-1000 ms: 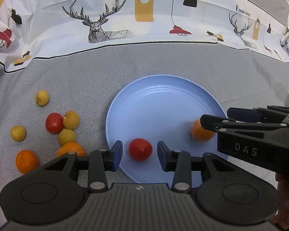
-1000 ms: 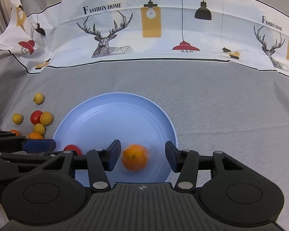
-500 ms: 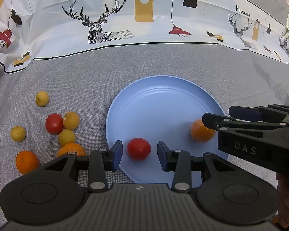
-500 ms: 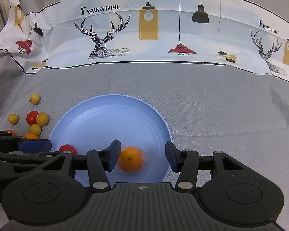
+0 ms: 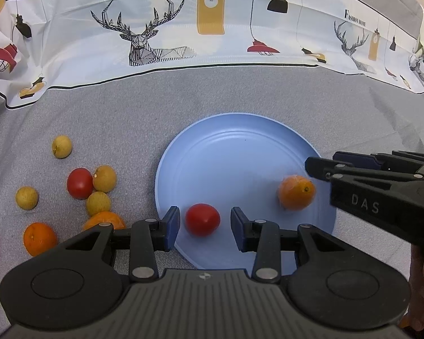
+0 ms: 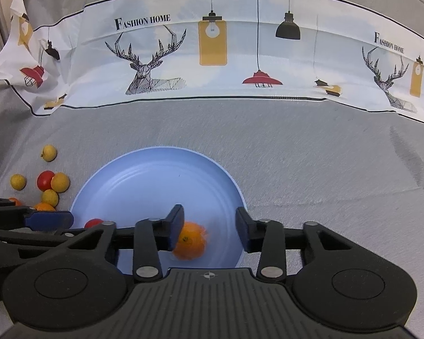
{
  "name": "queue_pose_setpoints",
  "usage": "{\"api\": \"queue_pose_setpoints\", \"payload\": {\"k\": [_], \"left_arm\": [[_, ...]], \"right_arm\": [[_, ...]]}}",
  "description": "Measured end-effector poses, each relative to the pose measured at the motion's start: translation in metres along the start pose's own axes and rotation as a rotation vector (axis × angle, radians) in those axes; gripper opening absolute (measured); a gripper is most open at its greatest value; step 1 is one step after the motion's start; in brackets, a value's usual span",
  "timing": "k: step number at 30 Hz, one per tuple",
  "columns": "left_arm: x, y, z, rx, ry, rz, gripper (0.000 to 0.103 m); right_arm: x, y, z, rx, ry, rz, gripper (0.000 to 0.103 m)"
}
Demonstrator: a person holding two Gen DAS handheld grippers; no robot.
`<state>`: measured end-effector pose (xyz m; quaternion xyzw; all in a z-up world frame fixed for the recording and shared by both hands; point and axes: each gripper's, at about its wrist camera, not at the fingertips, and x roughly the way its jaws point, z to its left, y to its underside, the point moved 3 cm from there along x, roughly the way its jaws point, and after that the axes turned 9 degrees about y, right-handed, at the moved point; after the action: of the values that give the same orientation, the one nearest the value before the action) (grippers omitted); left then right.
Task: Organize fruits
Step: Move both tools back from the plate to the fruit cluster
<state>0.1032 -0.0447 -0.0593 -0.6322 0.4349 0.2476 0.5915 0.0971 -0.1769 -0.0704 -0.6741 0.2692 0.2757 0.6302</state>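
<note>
A blue plate (image 5: 240, 152) lies on grey cloth; it also shows in the right wrist view (image 6: 155, 180). A red tomato (image 5: 202, 219) and an orange (image 5: 296, 192) rest on it. My left gripper (image 5: 205, 226) is open, its fingers either side of the tomato without gripping. My right gripper (image 6: 209, 227) is open above the plate's near right rim; the orange (image 6: 190, 240) lies free, close to its left finger. Left of the plate lie loose fruits: a tomato (image 5: 79, 183), several yellow fruits (image 5: 104, 178) and oranges (image 5: 39, 238).
A printed white cloth (image 5: 212, 34) with deer and lamps rises behind the grey surface. The right gripper's body (image 5: 381, 195) reaches in over the plate's right rim. A hand (image 5: 422, 282) holds it at the right edge.
The orange has rolled slightly left on the plate, toward the right gripper's left finger. The right gripper has drawn back a little. The tomato has shifted slightly between the left fingers.
</note>
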Motion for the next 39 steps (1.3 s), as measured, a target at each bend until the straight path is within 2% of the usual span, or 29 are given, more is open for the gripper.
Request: {"api": "queue_pose_setpoints", "payload": {"k": [3, 8, 14, 19, 24, 32, 37, 39], "left_arm": [[-0.003, -0.001, 0.000, 0.000, 0.003, -0.007, 0.037], [-0.008, -0.005, 0.000, -0.001, 0.011, -0.031, 0.020], [-0.015, -0.012, 0.009, -0.027, 0.020, -0.057, 0.020], [-0.022, -0.018, 0.028, -0.088, 0.020, -0.077, 0.020], [-0.033, -0.028, 0.061, -0.199, 0.007, -0.113, 0.020], [-0.055, -0.027, 0.146, -0.482, -0.053, -0.163, 0.020], [-0.062, -0.019, 0.184, -0.608, -0.072, -0.159, 0.021], [-0.062, -0.014, 0.195, -0.643, -0.075, -0.147, 0.023]], "right_arm": [[-0.002, -0.003, -0.004, 0.019, 0.007, -0.021, 0.024], [-0.007, -0.008, -0.007, 0.040, 0.009, -0.064, 0.024], [-0.013, -0.011, 0.001, 0.036, -0.022, -0.099, 0.024], [-0.018, -0.014, 0.017, 0.021, -0.052, -0.125, 0.024], [-0.025, -0.018, 0.038, 0.008, -0.100, -0.153, 0.024], [-0.036, -0.022, 0.094, -0.073, -0.218, -0.175, 0.024], [-0.036, -0.019, 0.131, -0.134, -0.293, -0.135, 0.025], [-0.034, -0.016, 0.147, -0.166, -0.313, -0.109, 0.029]]}}
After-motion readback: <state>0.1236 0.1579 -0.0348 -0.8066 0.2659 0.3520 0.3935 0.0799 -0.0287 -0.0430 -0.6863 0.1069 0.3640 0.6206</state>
